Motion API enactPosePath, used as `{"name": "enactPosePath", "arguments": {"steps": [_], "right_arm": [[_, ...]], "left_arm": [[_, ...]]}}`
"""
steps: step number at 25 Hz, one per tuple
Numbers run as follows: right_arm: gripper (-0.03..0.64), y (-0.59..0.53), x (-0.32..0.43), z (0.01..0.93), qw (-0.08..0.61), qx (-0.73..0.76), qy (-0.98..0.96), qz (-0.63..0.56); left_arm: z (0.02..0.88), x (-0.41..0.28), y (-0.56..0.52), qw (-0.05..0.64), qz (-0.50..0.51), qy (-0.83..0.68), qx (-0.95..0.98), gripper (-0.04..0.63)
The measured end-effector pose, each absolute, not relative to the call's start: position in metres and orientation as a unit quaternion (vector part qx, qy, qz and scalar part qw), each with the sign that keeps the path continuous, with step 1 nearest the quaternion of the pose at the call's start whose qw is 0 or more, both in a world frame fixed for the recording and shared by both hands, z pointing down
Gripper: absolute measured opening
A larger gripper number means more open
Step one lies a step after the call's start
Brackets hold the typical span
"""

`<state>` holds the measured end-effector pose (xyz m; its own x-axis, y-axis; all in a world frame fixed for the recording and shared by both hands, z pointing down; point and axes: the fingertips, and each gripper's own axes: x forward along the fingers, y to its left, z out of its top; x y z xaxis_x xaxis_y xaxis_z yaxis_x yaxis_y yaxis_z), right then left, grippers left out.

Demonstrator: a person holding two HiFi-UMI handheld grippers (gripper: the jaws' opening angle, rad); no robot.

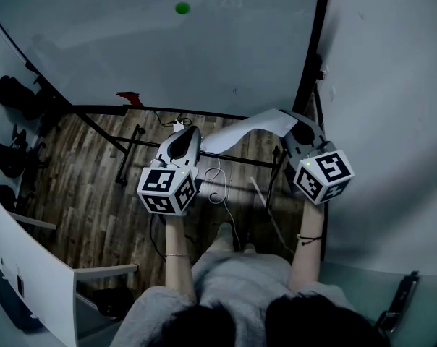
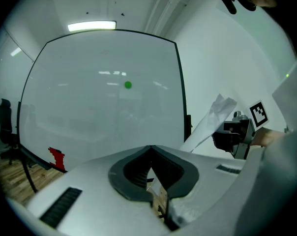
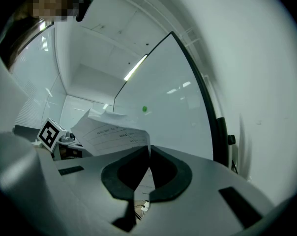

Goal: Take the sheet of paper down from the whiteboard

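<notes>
Both left gripper (image 1: 192,133) and right gripper (image 1: 299,129) clamp the paper (image 1: 240,130)

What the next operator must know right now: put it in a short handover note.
Left gripper: shut on one end of the white printed sheet of paper.
Right gripper: shut on the other end.
Sheet: off the white whiteboard, bowed in the air between the two grippers, in front of the board's lower right corner.
Small round green magnet: on the board, high up, with no paper under it.
Done: the paper is down from the board.
Left: probably only to set the sheet aside; no spot for it shows in these views.
</notes>
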<state>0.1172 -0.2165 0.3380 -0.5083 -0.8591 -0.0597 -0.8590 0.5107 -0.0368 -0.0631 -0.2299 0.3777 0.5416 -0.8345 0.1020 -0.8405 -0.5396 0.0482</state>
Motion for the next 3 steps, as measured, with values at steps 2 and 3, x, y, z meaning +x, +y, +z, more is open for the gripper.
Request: {"name": "enactPosePath", "arguments": {"steps": [2, 3], "right_arm": [[0.002, -0.2155, 0.1167, 0.3371, 0.036, -0.494, 0.868, -0.001], [0.002, -0.2151, 0.1165, 0.3365, 0.037, -0.494, 0.868, -0.001]], "left_arm": [[0.3779, -0.0634, -0.2293, 0.047, 0.033, -0.477, 0.877, 0.005], [0.3779, -0.0634, -0.2290, 0.047, 0.032, -0.476, 0.877, 0.005]]}}
